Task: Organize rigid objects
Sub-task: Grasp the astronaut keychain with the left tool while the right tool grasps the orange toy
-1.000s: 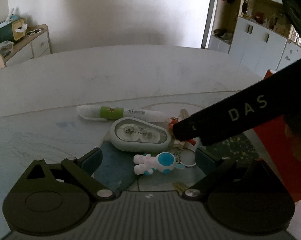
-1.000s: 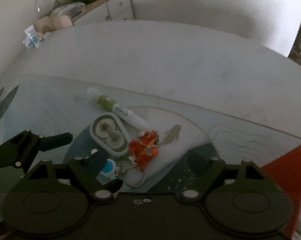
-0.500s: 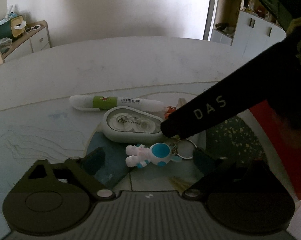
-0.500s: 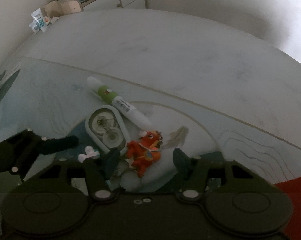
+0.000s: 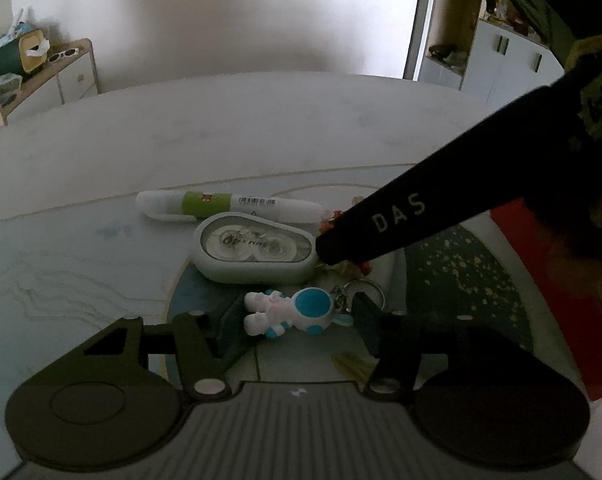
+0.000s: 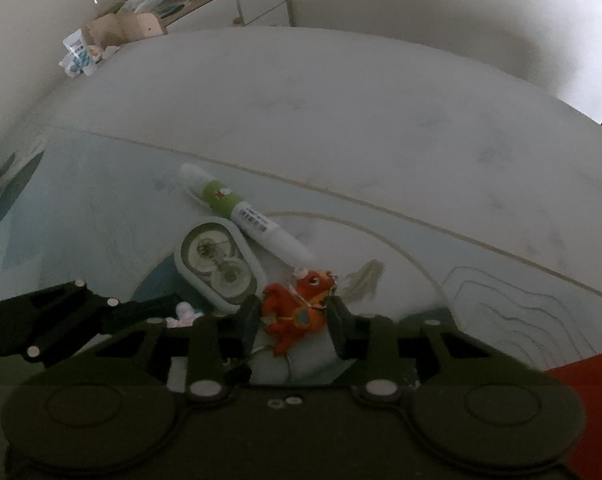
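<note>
Orange plastic dragon keychain figure (image 6: 297,312) is bracketed by the right gripper (image 6: 295,318); the jaws stand narrow with both pads at the figure's flanks, though firm clamping cannot be confirmed. Landmark: grey oval correction-tape dispenser (image 5: 255,252), lying flat on the pale patterned table mat (image 5: 81,256). The dragon lies just right of the dispenser. A white marker pen with green band (image 5: 229,206) lies along the dispenser's far side, touching or nearly so. A white-and-blue astronaut keychain figure (image 5: 291,312) lies just in front of the dispenser, between the half-open jaws of the left gripper (image 5: 295,320), with gaps visible on both sides.
</note>
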Tool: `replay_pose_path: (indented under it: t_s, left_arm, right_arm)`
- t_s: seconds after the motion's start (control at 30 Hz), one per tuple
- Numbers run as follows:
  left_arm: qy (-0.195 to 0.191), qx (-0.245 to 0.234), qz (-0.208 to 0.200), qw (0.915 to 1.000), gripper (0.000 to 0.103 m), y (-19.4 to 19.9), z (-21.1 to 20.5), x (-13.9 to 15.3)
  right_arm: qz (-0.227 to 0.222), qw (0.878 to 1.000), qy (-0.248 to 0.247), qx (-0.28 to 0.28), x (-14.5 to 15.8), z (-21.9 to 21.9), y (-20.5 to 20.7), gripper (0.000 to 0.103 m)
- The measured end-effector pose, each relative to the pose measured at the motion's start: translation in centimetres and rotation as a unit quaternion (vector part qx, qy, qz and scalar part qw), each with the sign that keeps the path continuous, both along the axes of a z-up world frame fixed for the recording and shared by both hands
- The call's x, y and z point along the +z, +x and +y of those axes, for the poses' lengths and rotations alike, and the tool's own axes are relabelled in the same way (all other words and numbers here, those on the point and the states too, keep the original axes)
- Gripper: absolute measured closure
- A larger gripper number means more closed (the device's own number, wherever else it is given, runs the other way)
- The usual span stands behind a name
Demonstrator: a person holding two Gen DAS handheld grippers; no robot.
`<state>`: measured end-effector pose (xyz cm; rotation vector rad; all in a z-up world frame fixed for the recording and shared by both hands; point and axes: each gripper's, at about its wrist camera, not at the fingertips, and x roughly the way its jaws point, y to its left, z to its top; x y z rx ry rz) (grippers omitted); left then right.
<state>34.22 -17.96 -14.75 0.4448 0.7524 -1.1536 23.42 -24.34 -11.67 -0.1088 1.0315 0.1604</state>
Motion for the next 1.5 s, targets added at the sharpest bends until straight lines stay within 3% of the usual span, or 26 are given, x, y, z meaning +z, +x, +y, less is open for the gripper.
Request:
replay_pose_path:
  t_s: [0.13, 0.17, 0.37, 0.47, 0.53, 0.77, 1.17, 1.5]
  left_arm:
    - [0.002, 0.001, 0.005, 1.0, 0.044, 0.3, 0.0, 0.1]
    - [0.002, 0.001, 0.007, 1.0, 0.044, 0.4, 0.0, 0.1]
    - [0.005, 0.001, 0.012, 0.9999, 0.044, 0.5, 0.5, 0.2]
    - [0.006, 0.001, 0.01, 0.9999, 0.044, 0.4, 0.7, 0.2]
    - [0.007, 0.0, 0.01, 0.9999, 0.044, 0.2, 0.8, 0.2]
    - [0.008, -0.005, 0.005, 0.9999, 0.044, 0.2, 1.0, 0.1]
    - [0.005, -0.006, 0.007, 0.9999, 0.044, 0.7, 1.0, 0.0]
    - [0.004, -0.007, 0.006, 0.9999, 0.044, 0.8, 0.8, 0.0]
  right_arm:
    - [-0.01, 1.0, -0.004, -0.008, 0.5, 0.3, -0.6, 0.076]
    - [-0.012, 1.0, -0.002, -0.01, 0.7, 0.3, -0.7, 0.082]
    - [-0.01, 1.0, -0.011, -0.009, 0.5, 0.5, -1.1, 0.083]
    - [-0.01, 0.999, -0.03, -0.009, 0.2, 0.7, -0.8, 0.073]
    - [-0.003, 0.999, -0.04, -0.006, 0.0, 0.6, -0.5, 0.073]
    - [-0.005, 0.999, -0.039, -0.011, 0.0, 0.0, 1.0, 0.044]
    - [-0.008, 1.0, -0.015, -0.023, -0.6, -0.8, 0.8, 0.052]
    - [-0.02, 0.999, -0.046, -0.014, -0.9, -0.1, 0.9, 0.055]
